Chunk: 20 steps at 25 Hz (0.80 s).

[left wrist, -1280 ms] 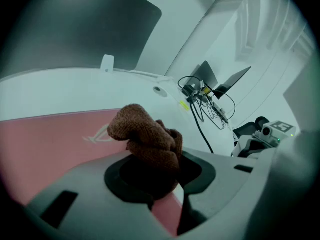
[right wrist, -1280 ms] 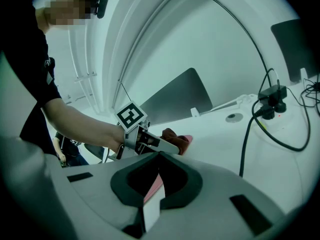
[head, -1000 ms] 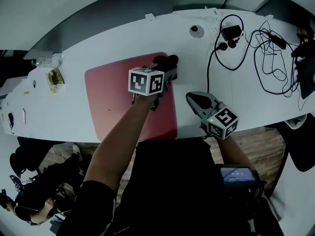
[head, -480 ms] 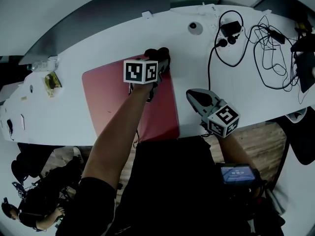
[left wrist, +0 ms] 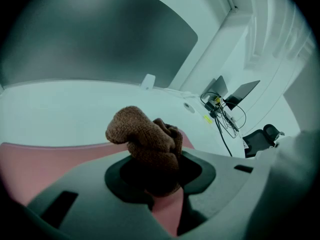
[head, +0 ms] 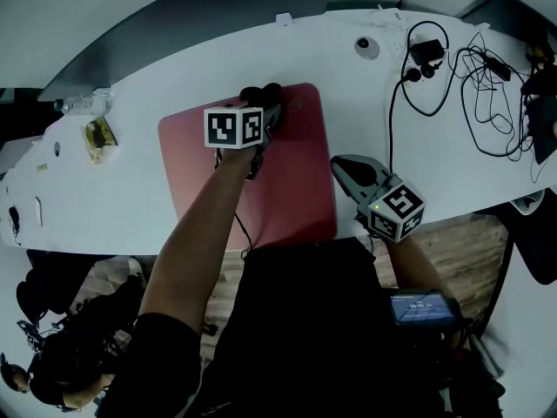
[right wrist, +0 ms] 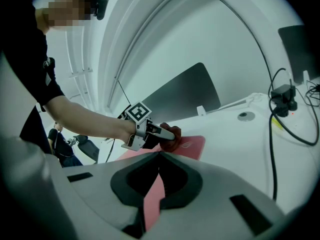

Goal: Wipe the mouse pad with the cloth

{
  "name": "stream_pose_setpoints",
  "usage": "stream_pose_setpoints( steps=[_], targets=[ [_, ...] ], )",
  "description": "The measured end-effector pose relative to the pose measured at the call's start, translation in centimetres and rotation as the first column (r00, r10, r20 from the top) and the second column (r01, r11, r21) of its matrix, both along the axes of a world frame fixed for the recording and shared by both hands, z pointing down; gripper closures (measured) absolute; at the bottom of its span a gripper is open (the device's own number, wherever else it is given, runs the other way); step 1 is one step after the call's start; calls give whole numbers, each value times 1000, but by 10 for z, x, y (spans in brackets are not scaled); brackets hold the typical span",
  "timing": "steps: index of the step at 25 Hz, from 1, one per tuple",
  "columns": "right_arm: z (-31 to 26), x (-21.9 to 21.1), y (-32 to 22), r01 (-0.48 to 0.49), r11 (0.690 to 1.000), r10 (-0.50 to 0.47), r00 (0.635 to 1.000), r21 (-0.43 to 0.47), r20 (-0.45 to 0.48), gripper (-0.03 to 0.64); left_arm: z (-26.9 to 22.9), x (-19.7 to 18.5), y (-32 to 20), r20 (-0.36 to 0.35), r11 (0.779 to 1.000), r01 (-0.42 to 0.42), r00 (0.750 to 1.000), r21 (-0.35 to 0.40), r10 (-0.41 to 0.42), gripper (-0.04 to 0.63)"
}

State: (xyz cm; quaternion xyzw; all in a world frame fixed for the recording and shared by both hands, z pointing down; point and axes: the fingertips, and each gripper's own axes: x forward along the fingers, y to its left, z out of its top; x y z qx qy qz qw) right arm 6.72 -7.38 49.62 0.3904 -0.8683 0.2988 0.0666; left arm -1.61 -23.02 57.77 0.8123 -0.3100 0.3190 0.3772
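Observation:
A red mouse pad (head: pixel 287 190) lies on the white table (head: pixel 130 190). My left gripper (head: pixel 265 107) is shut on a bunched brown cloth (head: pixel 259 92) and presses it on the pad near its far edge, a little left of the far right corner. In the left gripper view the cloth (left wrist: pixel 145 139) bulges out between the jaws over the pad (left wrist: pixel 45 159). My right gripper (head: pixel 341 165) is shut and holds nothing, its tip at the pad's right edge. The right gripper view looks across the pad (right wrist: pixel 192 146) at the cloth (right wrist: pixel 172 134).
Tangled black cables and a power adapter (head: pixel 470 85) lie at the table's back right, with a small round fitting (head: pixel 366 47) beside them. A dark panel (head: pixel 200 24) stands behind the table. Small items (head: pixel 97 133) sit at the left end. The table's front edge runs just below the pad.
My left gripper has slid the cloth leftwards along the pad's far edge, away from the far right corner. The right gripper has stayed at the pad's right edge.

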Motion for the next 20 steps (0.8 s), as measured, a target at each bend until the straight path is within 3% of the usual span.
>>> stream_pose_setpoints(
  steps=[12,20],
  targets=[
    [-7,-71,2,21,1000,-21,999,-3,-24,594,4,-117,-11,27,998,57,998,16,-58,460],
    [-9,-107,-1,40,999,-39,999,15,-37,594,-1,-183,-25,61,994,83,994,76,-88,459]
  ],
)
